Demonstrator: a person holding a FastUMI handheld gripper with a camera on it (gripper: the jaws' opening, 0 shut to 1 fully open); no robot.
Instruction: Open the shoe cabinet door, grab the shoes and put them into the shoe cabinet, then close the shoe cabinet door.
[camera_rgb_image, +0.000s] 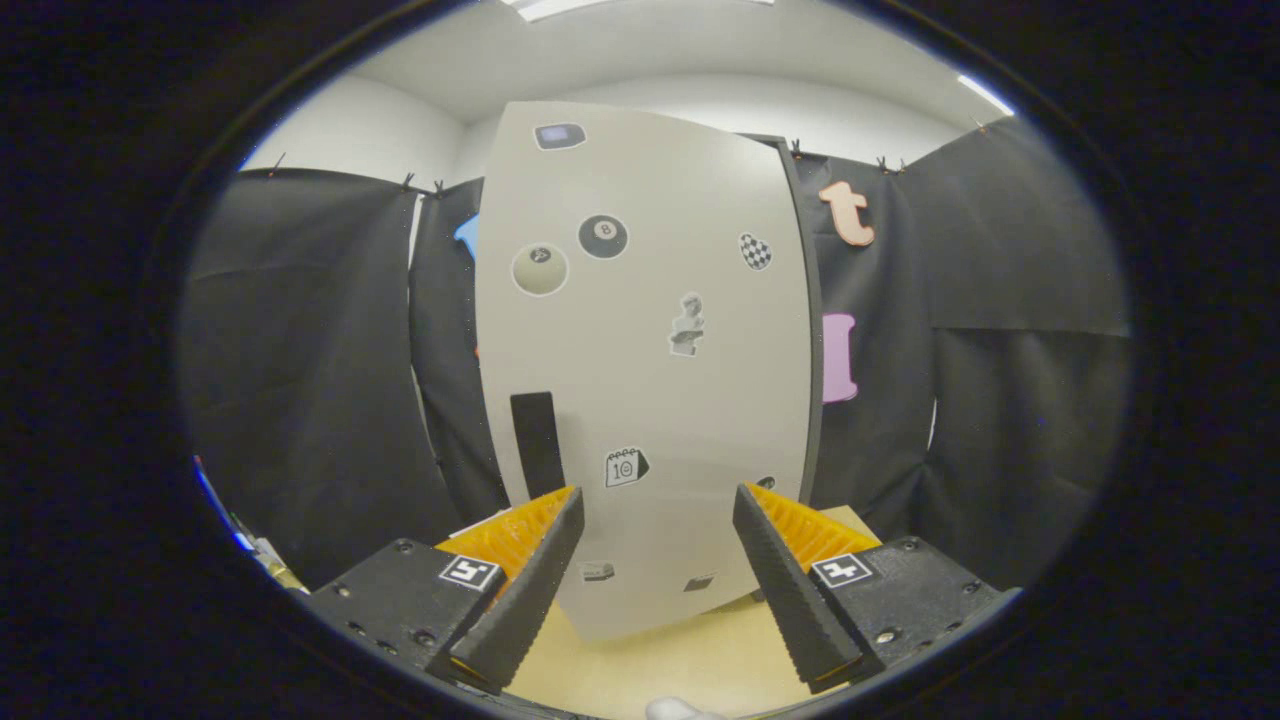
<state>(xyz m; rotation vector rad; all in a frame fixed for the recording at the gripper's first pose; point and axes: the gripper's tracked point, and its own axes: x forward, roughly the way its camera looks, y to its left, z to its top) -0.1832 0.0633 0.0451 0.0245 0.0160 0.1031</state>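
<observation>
A tall pale shoe cabinet (650, 370) stands straight ahead on a light wooden surface (640, 665), its door shut. The door carries several stickers and a dark vertical handle (537, 442) near its left edge. My gripper (660, 510) is open, with nothing between its fingers. The left fingertip (560, 520) sits just below and to the right of the handle, short of the door. A small white bit of something (672, 708) shows low between the fingers; I cannot tell what it is.
Black cloth walls (310, 370) hang to the left, right and behind the cabinet. White room walls and ceiling lights show above. The wooden surface runs from the cabinet's foot toward me.
</observation>
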